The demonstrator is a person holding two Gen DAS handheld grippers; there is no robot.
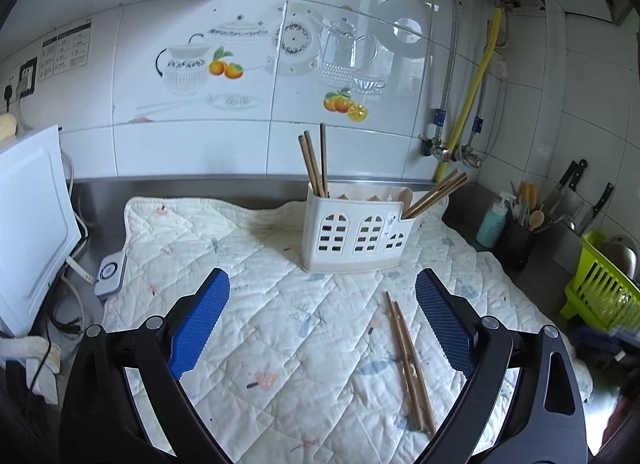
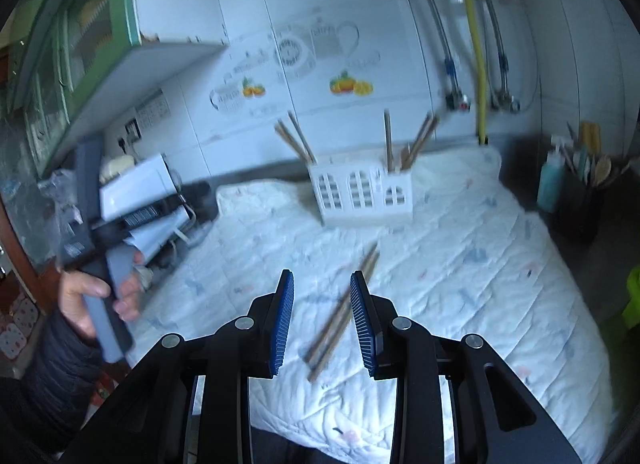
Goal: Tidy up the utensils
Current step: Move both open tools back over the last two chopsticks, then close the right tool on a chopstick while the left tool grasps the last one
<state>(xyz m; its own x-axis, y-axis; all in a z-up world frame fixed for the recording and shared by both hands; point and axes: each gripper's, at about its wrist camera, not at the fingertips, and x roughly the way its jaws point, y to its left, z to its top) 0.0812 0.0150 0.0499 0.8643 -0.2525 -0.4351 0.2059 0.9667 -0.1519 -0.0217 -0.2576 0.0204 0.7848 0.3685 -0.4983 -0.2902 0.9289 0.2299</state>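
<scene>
A white plastic utensil holder (image 1: 356,236) (image 2: 364,195) stands at the back of a quilted cloth (image 1: 260,344). Brown chopsticks (image 1: 316,163) stick up from its left compartment and more chopsticks (image 1: 436,191) lean out of the right one. A loose bundle of chopsticks (image 1: 408,360) (image 2: 340,316) lies on the cloth in front of the holder. My left gripper (image 1: 322,278) hangs above the cloth, open wide and empty, with the bundle just inside its right finger. My right gripper (image 2: 321,275) hovers over the bundle with a narrow gap between its pads, holding nothing.
A black pot of utensils (image 1: 518,240) and a teal bottle (image 1: 492,223) stand at the right, with a green rack (image 1: 600,288) and knives (image 1: 568,183) beyond. A white board (image 1: 32,223) and a power strip (image 1: 110,276) are left. A hand (image 2: 92,296) holds the left tool.
</scene>
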